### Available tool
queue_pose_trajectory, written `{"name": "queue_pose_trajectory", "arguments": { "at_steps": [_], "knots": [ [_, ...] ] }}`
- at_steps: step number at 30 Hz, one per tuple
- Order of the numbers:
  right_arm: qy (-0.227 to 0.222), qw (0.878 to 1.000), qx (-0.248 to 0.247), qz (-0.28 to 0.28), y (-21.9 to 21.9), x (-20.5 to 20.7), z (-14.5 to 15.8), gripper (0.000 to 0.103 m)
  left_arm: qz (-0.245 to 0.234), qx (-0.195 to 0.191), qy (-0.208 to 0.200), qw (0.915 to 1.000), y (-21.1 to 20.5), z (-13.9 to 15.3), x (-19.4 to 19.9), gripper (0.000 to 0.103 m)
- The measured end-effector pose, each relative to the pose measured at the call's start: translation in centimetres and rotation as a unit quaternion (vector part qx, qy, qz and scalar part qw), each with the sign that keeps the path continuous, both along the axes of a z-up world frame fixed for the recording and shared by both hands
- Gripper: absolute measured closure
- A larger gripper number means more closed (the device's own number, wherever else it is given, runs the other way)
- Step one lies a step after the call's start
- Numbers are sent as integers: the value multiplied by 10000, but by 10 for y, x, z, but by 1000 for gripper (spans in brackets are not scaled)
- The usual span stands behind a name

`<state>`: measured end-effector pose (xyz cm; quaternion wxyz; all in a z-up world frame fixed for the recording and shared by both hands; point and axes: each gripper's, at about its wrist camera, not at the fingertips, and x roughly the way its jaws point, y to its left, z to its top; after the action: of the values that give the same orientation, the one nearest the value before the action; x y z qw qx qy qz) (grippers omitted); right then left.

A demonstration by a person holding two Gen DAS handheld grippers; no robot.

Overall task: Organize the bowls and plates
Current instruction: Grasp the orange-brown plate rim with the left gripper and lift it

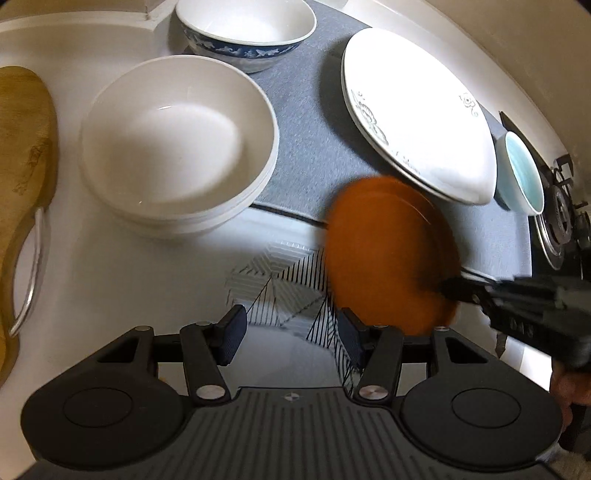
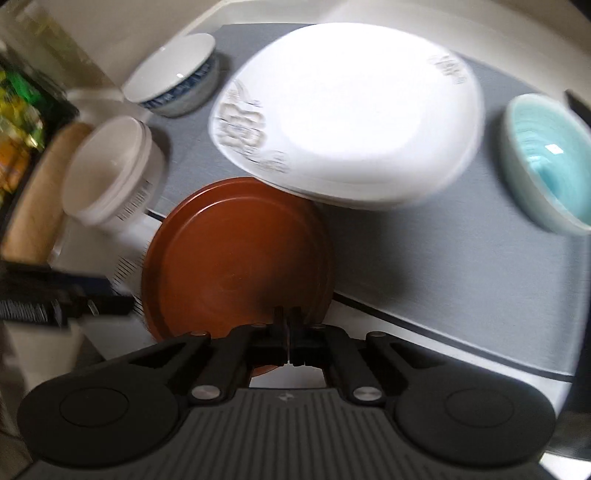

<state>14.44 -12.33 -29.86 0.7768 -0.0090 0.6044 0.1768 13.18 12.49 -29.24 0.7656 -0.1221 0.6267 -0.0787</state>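
Clamped at its near rim by the right gripper [image 2: 288,325], jaws pressed together on the edge: a round, flat, rust-brown plate [image 2: 236,258], smooth and matte with a shallow raised lip. Held at the front edge of the white tabletop [image 1: 110,277], partly over the near border of a grey woven mat [image 2: 443,266], its far rim tucked just under the overhanging edge of a large white plate with grey floral print [image 2: 347,122]. Tilted in the left wrist view, blurred, the face turned toward the left camera, the gripped edge to the right.

Left gripper [image 1: 291,332] hanging over patterned floor beyond the tabletop edge, jaws apart, nothing between the ribbed dark pads.

Open room: bare mat between the brown plate and a glossy turquoise bowl with a pale outer wall [image 2: 546,162], well apart to the right. Tighter on the other side: a stack of plain white round bowls [image 1: 177,144] near the tabletop edge, a white bowl with a blue patterned band [image 1: 243,33] behind it, a wooden cutting board with a metal loop handle [image 1: 22,155] at far left. Black stove burner [image 1: 561,218] at the right margin.
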Motion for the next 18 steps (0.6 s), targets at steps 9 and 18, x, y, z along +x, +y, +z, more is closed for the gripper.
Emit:
{"name": "queue_pose_trajectory", "arguments": {
  "at_steps": [9, 18],
  "knots": [
    [-343, 9940, 231, -1009, -49, -1, 14, 80, -174, -47, -8, 9998, -19, -4, 23, 47],
    [-186, 9886, 360, -1453, -81, -9, -5, 62, -558, 66, 32, 9984, -56, -11, 35, 49]
  ]
}}
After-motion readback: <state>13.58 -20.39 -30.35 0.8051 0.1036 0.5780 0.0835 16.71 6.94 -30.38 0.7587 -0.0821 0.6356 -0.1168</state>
